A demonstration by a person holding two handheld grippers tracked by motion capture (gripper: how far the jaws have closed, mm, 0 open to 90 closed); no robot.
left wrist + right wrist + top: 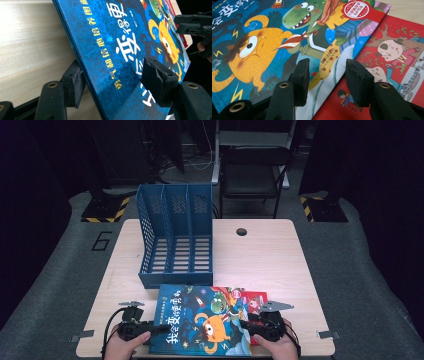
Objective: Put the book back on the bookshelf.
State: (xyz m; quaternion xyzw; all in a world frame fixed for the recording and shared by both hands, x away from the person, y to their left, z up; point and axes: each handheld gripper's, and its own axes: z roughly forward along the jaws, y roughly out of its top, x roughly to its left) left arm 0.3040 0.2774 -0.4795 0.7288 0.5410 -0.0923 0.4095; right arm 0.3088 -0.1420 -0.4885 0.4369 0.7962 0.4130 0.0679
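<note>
Where the table [260, 250] comes closest to the person in the high view, a blue book [200, 320] lies flat at about 6 o'clock, on top of a red book [255, 299] that peeks out at 3 o'clock. Its long side runs from 9 to 3 o'clock. A blue rack [175, 240] stands just behind it at 12 o'clock, with nothing in its slots. The left gripper [161, 328] comes at the book's left edge, and the right gripper [246, 325] sits at its right edge.

In the left gripper view, the blue book [117, 50] looks tipped. Its edge runs between the two jaws, one under it and one over the cover. The jaws are spread, and I cannot tell if the pads press yet. To do this well, I think they should close square on the edge, not on a corner.

In the right gripper view, the jaws are spread and pinch nothing. They stand over the corner where the blue book [274, 45] ends and the red book [397, 60] shows. I think this side should take just the blue book, so the red one stays down.
</note>
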